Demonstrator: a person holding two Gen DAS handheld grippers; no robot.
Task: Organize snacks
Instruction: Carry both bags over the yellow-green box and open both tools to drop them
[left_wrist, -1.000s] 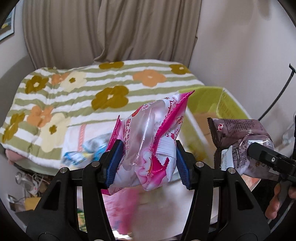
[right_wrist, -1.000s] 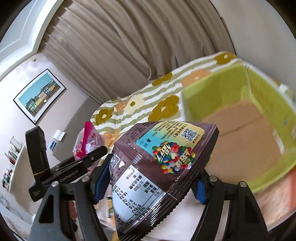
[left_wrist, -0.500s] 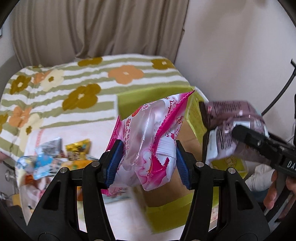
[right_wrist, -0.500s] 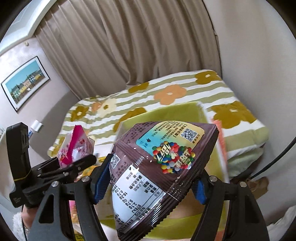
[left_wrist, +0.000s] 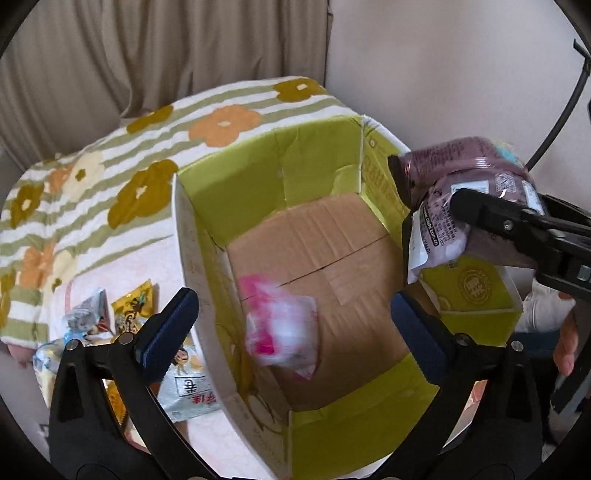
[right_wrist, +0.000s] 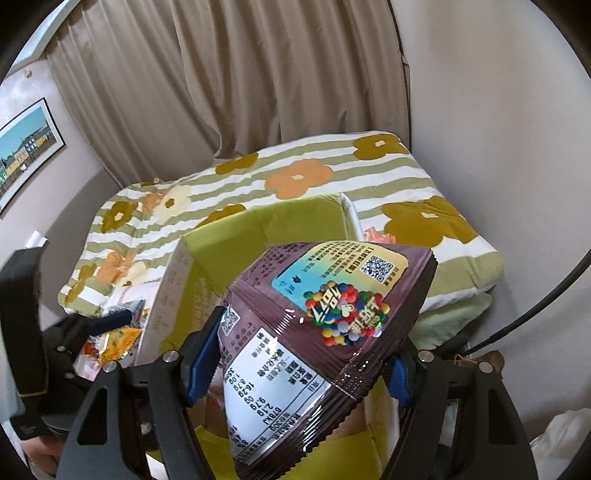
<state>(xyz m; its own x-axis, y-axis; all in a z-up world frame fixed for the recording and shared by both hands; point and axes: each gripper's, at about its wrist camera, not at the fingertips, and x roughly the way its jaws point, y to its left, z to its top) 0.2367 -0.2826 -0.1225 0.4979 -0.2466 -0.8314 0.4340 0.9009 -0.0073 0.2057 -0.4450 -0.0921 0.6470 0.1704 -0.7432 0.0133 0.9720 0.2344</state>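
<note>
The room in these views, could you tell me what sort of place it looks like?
Most likely a bedroom at home: a flower-patterned quilt covers what seems a bed, beige curtains hang behind it, and a framed picture is on the wall.

Pink-white packet, lime-green box with brown floor, maroon bag, green-striped, flower-patterned blanket.

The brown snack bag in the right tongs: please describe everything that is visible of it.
The brown snack bag is a glossy dark brown foil pouch with serrated end seals. It carries a light blue panel, a QR code, a cluster of coloured candy balls and a white nutrition label. It looks full and puffy. The right tongs clamp it on both sides with blue pads, and it hangs tilted above the green cardboard box. Nothing else touches it.
</note>
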